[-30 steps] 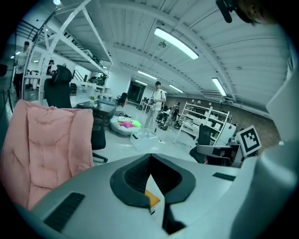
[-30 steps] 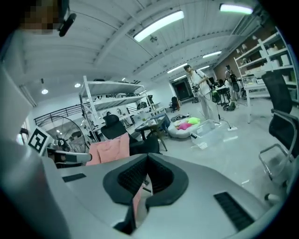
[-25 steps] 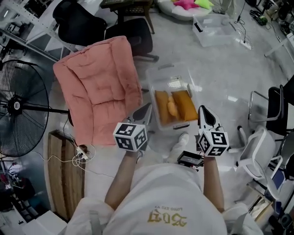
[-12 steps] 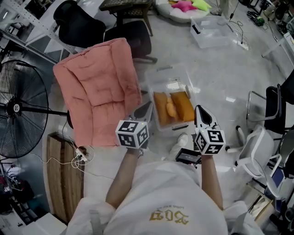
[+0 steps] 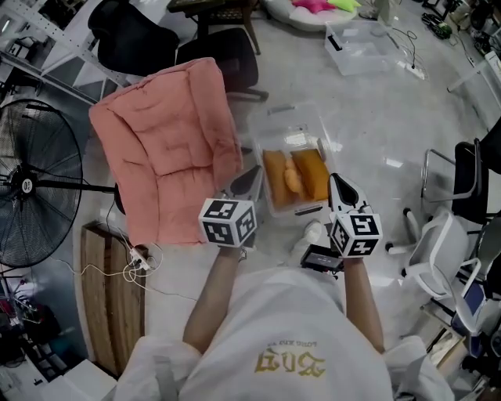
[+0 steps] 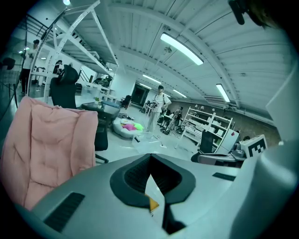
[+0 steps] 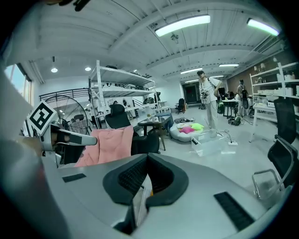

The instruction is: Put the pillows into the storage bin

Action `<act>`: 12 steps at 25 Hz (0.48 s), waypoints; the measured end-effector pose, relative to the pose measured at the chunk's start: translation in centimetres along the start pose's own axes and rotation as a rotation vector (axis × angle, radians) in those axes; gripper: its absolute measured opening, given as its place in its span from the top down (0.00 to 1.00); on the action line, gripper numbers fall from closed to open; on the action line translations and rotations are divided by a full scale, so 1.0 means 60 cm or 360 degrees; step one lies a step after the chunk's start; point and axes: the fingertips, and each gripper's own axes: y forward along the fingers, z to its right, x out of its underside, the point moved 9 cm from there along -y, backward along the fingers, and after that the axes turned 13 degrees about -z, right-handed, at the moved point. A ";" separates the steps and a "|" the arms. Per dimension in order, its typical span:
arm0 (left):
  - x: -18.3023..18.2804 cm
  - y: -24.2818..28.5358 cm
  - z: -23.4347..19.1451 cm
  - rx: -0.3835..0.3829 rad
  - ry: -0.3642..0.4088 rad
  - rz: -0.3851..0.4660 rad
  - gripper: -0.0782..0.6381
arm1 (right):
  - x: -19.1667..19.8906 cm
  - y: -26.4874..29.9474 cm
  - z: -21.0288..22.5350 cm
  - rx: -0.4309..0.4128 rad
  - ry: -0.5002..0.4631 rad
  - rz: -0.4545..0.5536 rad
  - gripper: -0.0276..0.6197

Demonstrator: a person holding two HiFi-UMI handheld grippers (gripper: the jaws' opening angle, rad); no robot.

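Observation:
A clear storage bin (image 5: 275, 135) stands on the floor in front of me, with two orange pillows (image 5: 293, 178) lying side by side inside it. A large pink cushion (image 5: 156, 141) leans on a chair to the left of the bin, and it also shows in the left gripper view (image 6: 46, 149) and the right gripper view (image 7: 110, 144). My left gripper (image 5: 252, 175) hovers at the bin's near left corner, shut and empty (image 6: 150, 158). My right gripper (image 5: 337, 186) hangs at the bin's near right corner, also shut and empty (image 7: 146, 159).
A standing fan (image 5: 31, 184) and a wooden board (image 5: 109, 290) are at the left. Black office chairs (image 5: 227, 59) stand behind the cushion. A second clear bin (image 5: 360, 47) and a white bed with bright pillows (image 5: 313, 8) lie farther off. White chairs (image 5: 446, 243) crowd the right.
The right gripper has drifted slightly to the left, toward the bin. The left gripper, the cushion and the pillows in the bin have not moved.

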 end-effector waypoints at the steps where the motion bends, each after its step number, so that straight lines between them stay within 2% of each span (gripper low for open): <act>1: 0.001 0.000 0.000 -0.0001 0.0001 -0.0001 0.87 | 0.001 0.001 -0.001 -0.0005 0.0003 -0.0001 0.94; 9: 0.005 -0.006 -0.007 -0.0003 0.0015 -0.0005 0.87 | -0.003 0.016 -0.011 -0.0031 0.0003 0.0002 0.94; 12: 0.006 -0.008 -0.011 0.0008 0.0003 0.0001 0.87 | -0.005 0.018 -0.019 -0.0001 -0.0057 -0.0002 0.94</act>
